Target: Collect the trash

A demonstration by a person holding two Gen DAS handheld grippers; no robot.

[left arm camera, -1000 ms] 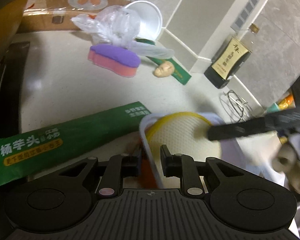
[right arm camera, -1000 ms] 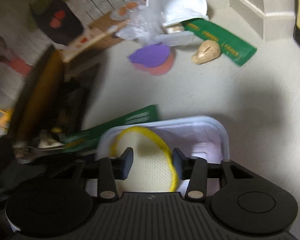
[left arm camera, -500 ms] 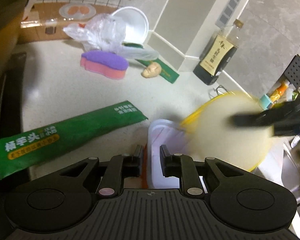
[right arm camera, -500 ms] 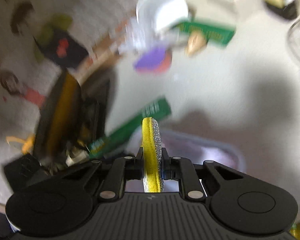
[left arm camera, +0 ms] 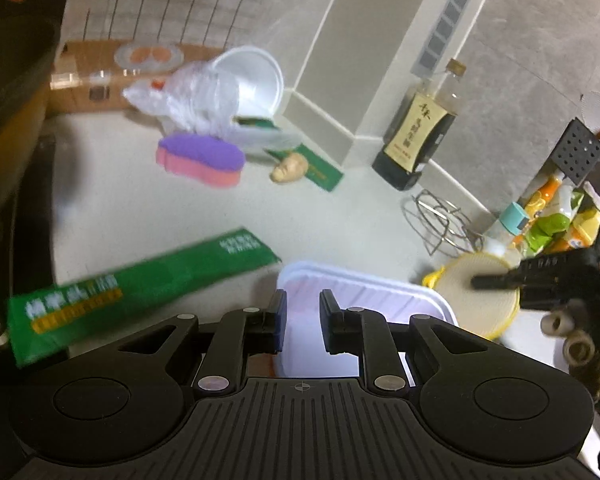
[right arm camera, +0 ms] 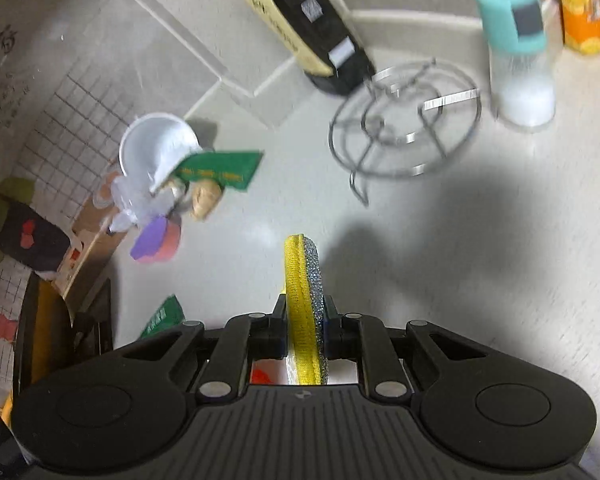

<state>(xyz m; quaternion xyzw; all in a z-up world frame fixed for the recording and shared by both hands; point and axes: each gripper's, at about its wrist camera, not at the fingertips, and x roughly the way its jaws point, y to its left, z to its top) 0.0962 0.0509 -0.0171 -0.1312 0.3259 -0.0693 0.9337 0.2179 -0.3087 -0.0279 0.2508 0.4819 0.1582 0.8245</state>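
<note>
Scouring pad lifted off tray

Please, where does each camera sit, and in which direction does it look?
Left wrist: on the left tool, looking down over the white tray whose rim it grips; right tool visible at right.
Right wrist: on the right tool, looking down along the round scrubber it clamps, toward the wire rack.
Shared: scrubber, rack, purple sponge, dark bottle.

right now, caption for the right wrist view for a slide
Right gripper clamps a round yellow scouring pad edge-on above the counter.
</note>
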